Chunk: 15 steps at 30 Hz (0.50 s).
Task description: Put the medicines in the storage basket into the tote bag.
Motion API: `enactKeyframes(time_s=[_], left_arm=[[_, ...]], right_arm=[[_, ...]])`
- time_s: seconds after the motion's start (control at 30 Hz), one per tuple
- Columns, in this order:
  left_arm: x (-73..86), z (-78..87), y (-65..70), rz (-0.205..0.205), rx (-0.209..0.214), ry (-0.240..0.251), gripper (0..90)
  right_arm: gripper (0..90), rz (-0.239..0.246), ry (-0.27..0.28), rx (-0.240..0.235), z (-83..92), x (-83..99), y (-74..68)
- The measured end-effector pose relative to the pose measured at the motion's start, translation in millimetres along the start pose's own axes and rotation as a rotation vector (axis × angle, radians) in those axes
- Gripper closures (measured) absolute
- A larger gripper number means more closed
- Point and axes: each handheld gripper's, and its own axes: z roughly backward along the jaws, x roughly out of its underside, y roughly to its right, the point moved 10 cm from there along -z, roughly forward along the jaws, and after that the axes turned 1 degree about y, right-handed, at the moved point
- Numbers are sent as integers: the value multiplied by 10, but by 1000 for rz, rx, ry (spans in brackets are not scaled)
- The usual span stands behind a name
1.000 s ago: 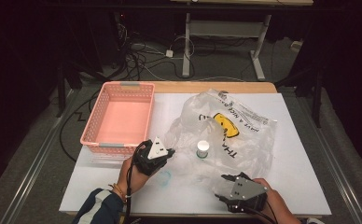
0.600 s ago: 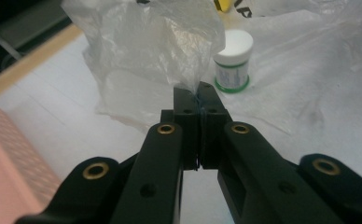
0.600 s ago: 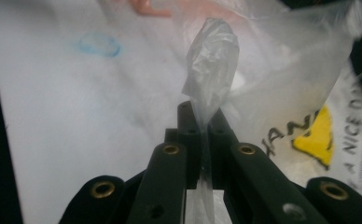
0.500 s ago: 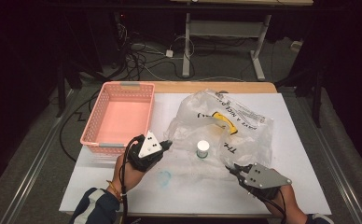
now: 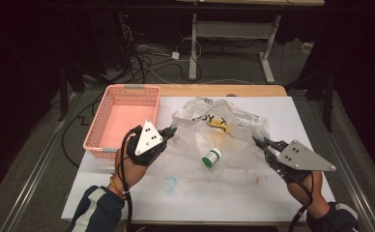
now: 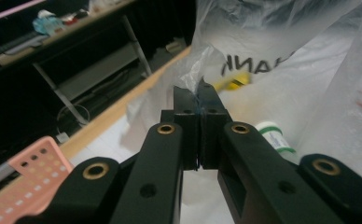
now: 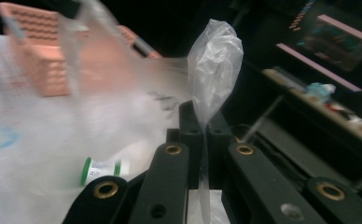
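Bag: crinkled clear plastic bag (image 5: 224, 130), stretched between grippers.
Left gripper (image 5: 171, 131): pinching its edge.
Right gripper (image 5: 259, 143): clamping film.
Bottle: small green-capped cylinder (image 5: 211, 157), between them.

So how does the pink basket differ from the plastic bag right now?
The pink basket is rigid, opaque and perforated, while the plastic bag is thin, crumpled and see-through. The basket looks empty; the bag has a small green-capped bottle lying inside it. The basket sits untouched, whereas the bag is pinched on opposite edges by the left gripper and right gripper. Both rest on the white table.
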Motion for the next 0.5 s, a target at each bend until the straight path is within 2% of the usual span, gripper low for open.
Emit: enactKeyframes(time_s=[0.03, 0.07, 0.13, 0.2, 0.23, 0.3, 0.5], left_arm=[[-35, 8, -25, 3, -4, 8, 864], [-64, 15, -47, 4, -8, 12, 864], [-113, 26, -83, 6, -18, 23, 864], [-151, 39, -111, 17, -25, 38, 864], [-164, 44, -122, 23, -26, 44, 864], [-188, 53, -141, 31, -32, 55, 864], [-240, 32, -139, 36, -42, 73, 865]], right_arm=[[900, -2, 4, 14, 6, -20, 71], [900, -2, 4, 14, 6, -20, 71], [900, -19, 13, 50, 10, -53, 242], [900, -37, 24, 70, 13, -69, 329], [900, -37, 24, 70, 13, -69, 329], [900, -67, 35, 83, -1, -77, 391], [900, -54, 32, 89, -74, -74, 377]])
